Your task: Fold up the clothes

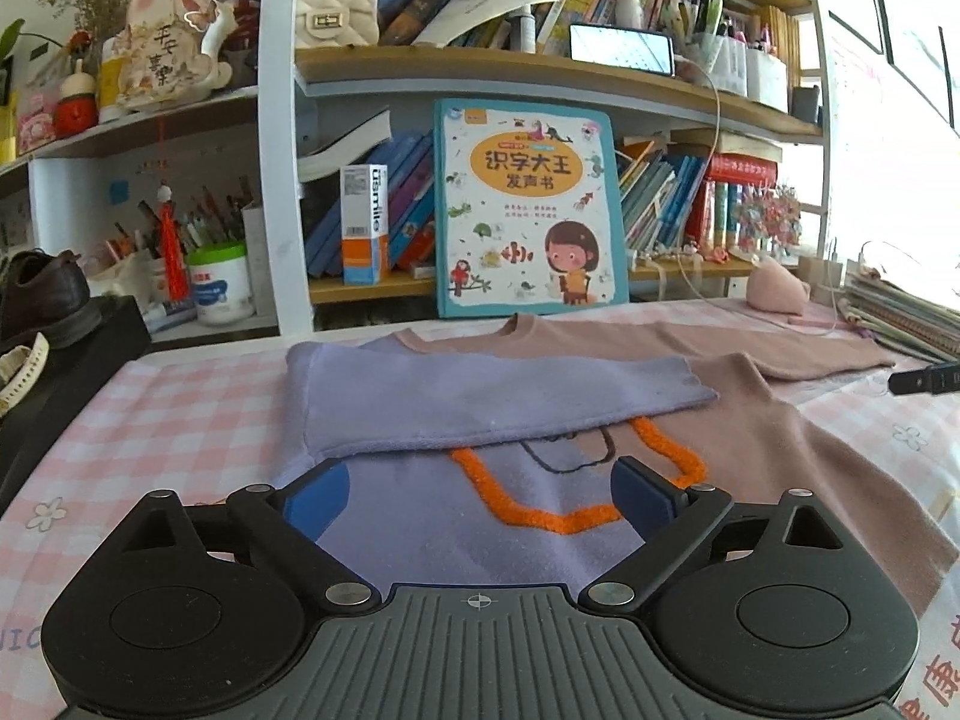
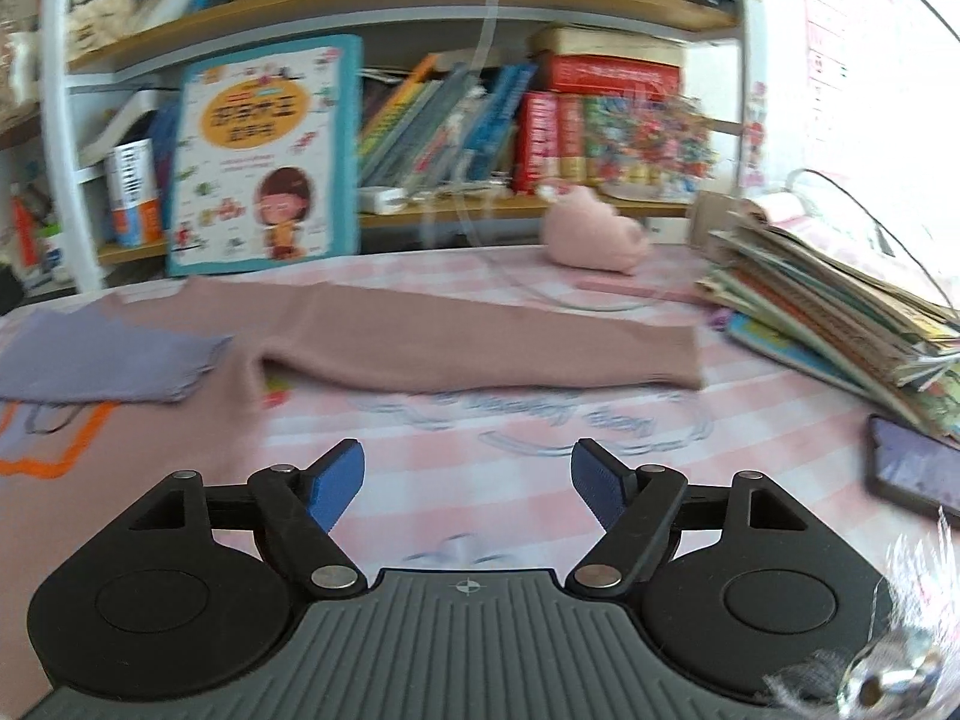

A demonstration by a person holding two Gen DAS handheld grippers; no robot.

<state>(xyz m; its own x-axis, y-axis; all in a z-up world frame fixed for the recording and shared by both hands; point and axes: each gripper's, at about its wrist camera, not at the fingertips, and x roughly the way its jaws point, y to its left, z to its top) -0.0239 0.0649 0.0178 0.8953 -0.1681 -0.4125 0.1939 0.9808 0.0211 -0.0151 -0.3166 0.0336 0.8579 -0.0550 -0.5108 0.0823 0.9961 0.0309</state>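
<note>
The sweater [image 1: 780,456] is spread flat on the checked desk [image 1: 180,420], lilac sleeve [image 1: 480,402] folded across its chest, pink sleeve [image 2: 480,336] stretched out to the right. Left tongs [image 1: 480,495] sit released over the orange-outlined front, gripping nothing. Right tongs [image 2: 468,480] are spread too, over bare cloth, though that view's kinda blurry. Phone [image 2: 915,471] lies nearby.

The right gripper [image 2: 468,480] hangs with jaws wide apart over the pink checked tablecloth [image 2: 540,420]. Beyond it, the sweater [image 2: 420,336] stretches one pink sleeve rightward; its lilac sleeve, somewhat blurred, seems folded across the body. Right of the sweater sits a stack of books [image 2: 840,312].
</note>
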